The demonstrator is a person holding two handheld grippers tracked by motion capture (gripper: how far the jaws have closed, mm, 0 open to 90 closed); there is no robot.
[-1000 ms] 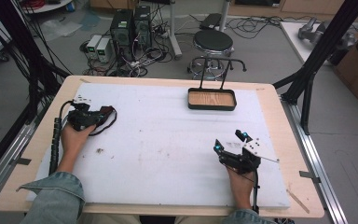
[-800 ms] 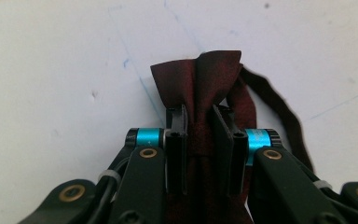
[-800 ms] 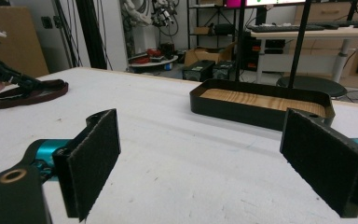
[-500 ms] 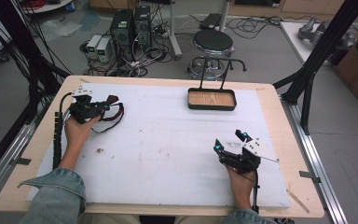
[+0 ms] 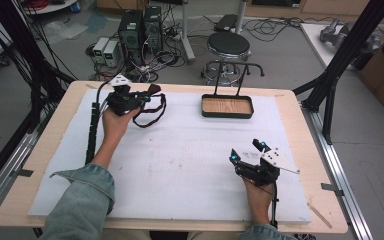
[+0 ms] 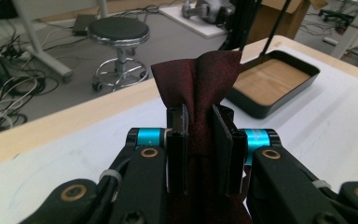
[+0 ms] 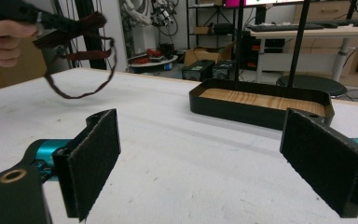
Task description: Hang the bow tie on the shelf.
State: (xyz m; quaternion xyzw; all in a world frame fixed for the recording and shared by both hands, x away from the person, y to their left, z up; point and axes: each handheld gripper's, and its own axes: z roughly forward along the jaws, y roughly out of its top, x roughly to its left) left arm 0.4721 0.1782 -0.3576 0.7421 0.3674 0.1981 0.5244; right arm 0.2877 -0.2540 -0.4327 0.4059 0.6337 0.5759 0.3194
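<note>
A dark red bow tie (image 5: 153, 90) with a thin strap loop (image 5: 147, 119) hangs in the air over the far left of the white mat. My left gripper (image 5: 146, 96) is shut on it. In the left gripper view the jaws pinch the tie's middle (image 6: 200, 77), and its wings stand up above my left gripper (image 6: 199, 119). My right gripper (image 5: 245, 150) rests near the front right, open with nothing in it. In the right gripper view its pads (image 7: 95, 156) stand wide apart, and the dangling strap (image 7: 81, 95) shows at upper left.
A black tray (image 5: 227, 115) with a wooden bottom sits at the far middle of the mat, also seen as the tray (image 6: 261, 109) and the tray (image 7: 251, 114). A stool (image 5: 228, 46) and computers (image 5: 140, 25) stand on the floor beyond the table.
My left gripper has moved away from me and to the right, carrying the bow tie higher above the mat. My right gripper has stayed put.
</note>
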